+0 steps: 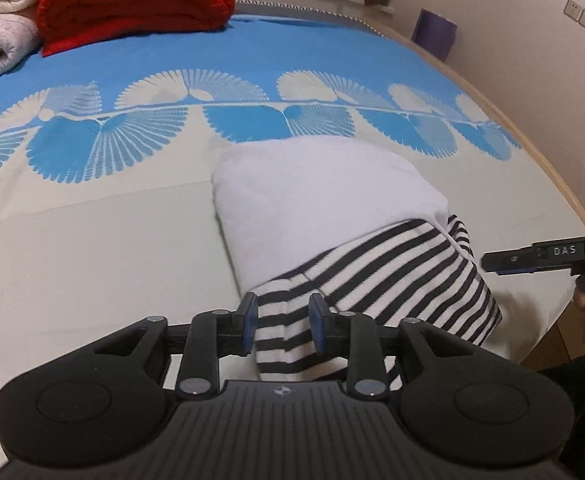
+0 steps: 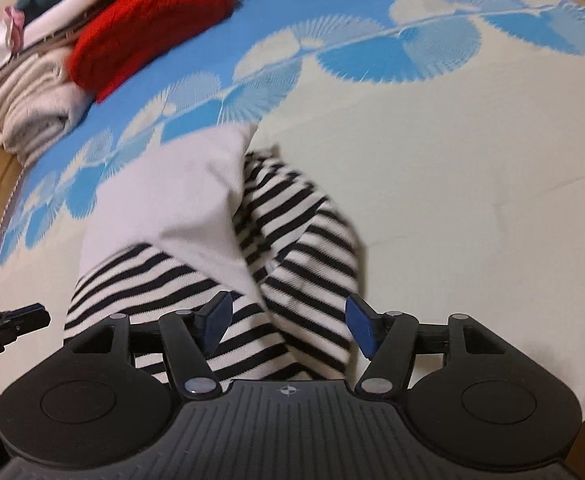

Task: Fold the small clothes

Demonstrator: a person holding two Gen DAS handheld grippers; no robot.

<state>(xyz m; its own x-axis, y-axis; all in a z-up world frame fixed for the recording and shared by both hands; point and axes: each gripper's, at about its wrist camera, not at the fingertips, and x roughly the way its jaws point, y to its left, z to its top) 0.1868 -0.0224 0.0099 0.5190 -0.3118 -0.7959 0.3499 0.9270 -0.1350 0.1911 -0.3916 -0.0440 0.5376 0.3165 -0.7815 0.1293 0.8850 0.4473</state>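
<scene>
A small garment (image 1: 324,200) with a white body and black-and-white striped sleeves lies partly folded on the bed; it also shows in the right wrist view (image 2: 180,200). My left gripper (image 1: 283,322) has its blue pads on both sides of a striped fold (image 1: 288,344) near the bed's front edge and is shut on it. My right gripper (image 2: 288,326) is open, its pads wide apart over the striped sleeve (image 2: 312,280). The right gripper also shows at the right edge of the left wrist view (image 1: 492,263). The left gripper's tip shows at the left edge of the right wrist view (image 2: 32,314).
The bedsheet (image 1: 92,240) is cream with a blue fan pattern. A folded red blanket (image 1: 132,4) and pale folded blankets (image 1: 0,20) lie at the far left. The bed's wooden edge (image 1: 552,168) runs along the right, by the wall.
</scene>
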